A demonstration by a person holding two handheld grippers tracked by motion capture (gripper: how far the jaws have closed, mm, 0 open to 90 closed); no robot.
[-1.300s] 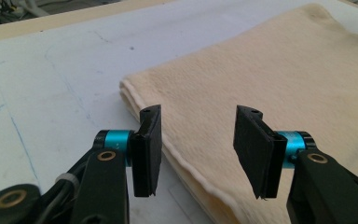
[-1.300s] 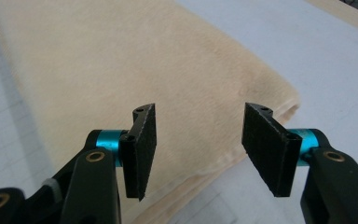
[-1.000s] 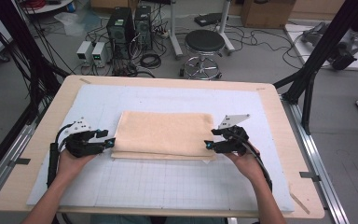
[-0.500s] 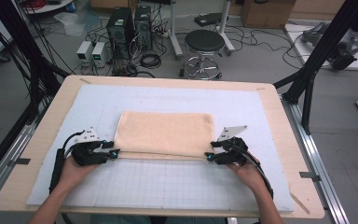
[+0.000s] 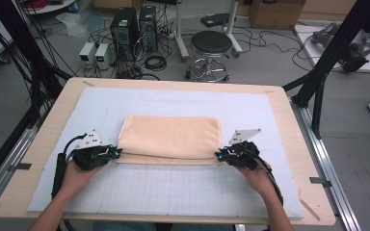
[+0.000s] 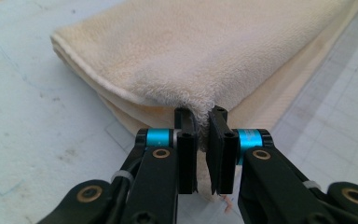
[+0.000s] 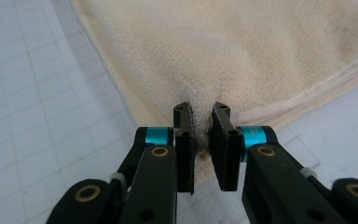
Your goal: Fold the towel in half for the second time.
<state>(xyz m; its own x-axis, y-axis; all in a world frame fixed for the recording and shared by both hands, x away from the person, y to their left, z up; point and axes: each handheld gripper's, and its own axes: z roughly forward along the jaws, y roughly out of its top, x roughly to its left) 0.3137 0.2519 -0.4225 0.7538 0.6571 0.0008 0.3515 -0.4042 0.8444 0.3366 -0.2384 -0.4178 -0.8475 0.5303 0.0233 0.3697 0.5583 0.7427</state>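
High view first: a folded cream towel (image 5: 171,139) lies in the middle of a pale gridded mat (image 5: 173,187) that covers most of the wooden table (image 5: 294,159). Beyond the far edge of the table I can see a round black stool (image 5: 212,45), two computer towers (image 5: 135,24) and loose cables on the floor; black frame posts stand at both sides. Nothing sits between the grippers and the towel, and the mat around it is bare.

The left gripper (image 5: 114,153) sits at the towel's near left corner and the right gripper (image 5: 218,156) at its near right corner, each held by a hand coming in from the bottom. In the left gripper view the jaws are pinched on a tuft of the top layer of the towel (image 6: 205,60), the lower layers lying flat beneath. The right gripper view shows the same: its jaws are closed on a bunched bit of the towel's (image 7: 242,51) top edge.

A second ago both grippers rested just outside the towel's ends with jaws apart. Since then they have slid inward to the near corners, and both sets of jaws have just been closing, with cloth between them. The towel itself has kept its place on the mat.
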